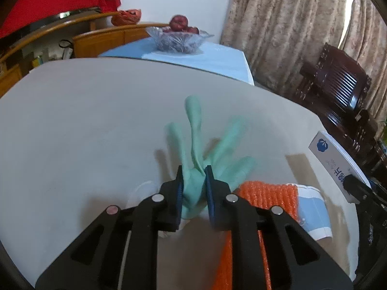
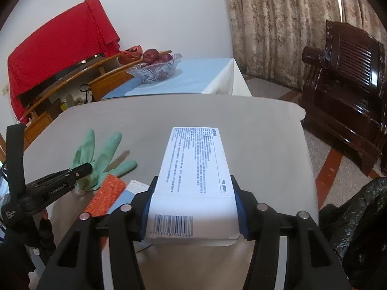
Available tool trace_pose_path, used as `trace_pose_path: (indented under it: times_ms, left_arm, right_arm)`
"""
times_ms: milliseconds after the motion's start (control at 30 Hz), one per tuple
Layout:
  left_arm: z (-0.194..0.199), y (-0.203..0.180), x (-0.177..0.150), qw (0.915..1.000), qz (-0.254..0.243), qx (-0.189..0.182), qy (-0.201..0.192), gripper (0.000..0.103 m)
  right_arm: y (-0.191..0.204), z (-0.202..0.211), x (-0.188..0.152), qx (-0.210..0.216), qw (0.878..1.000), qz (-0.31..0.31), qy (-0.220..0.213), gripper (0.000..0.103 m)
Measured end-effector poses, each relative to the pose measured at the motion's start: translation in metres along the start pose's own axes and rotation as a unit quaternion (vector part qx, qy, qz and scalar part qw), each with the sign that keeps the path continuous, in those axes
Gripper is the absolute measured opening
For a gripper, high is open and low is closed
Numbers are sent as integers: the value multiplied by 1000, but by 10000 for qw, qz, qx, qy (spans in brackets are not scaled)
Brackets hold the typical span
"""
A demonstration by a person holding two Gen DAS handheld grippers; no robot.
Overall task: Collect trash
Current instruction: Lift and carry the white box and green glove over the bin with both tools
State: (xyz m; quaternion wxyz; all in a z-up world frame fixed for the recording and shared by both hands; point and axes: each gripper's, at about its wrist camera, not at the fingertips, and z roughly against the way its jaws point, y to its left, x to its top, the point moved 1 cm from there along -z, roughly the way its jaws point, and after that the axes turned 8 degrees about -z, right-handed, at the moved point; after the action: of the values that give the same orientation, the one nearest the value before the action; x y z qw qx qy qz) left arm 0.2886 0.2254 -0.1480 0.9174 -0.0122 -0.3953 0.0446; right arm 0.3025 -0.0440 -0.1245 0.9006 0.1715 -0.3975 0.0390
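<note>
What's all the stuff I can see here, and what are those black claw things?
Glove: one, mint green, on the grey table, pinched at the cuff.
Box: one, white with printed text and a barcode, lifted over the table.
Mesh sheet: one, orange, near table edge beside the glove.
Pale blue and white packet: one, partly under the orange sheet.
Table: one, grey top.
Fruit bowl: one, clear glass with red fruit, on a blue-clothed table behind.
Bin bag: one, black, right of the table.
Chair: one, dark wood, by the curtains.
Left gripper: black, fingers shut on the glove.
Right gripper: black, fingers clamping the box.
</note>
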Motion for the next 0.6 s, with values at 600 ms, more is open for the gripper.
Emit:
trace_pose_path:
  times_ms: [600]
  left_arm:
    - [92,-26,5,9975,73,148,-694,10]
  right_arm:
    - [20,60,5,274,9985,257,-407,55]
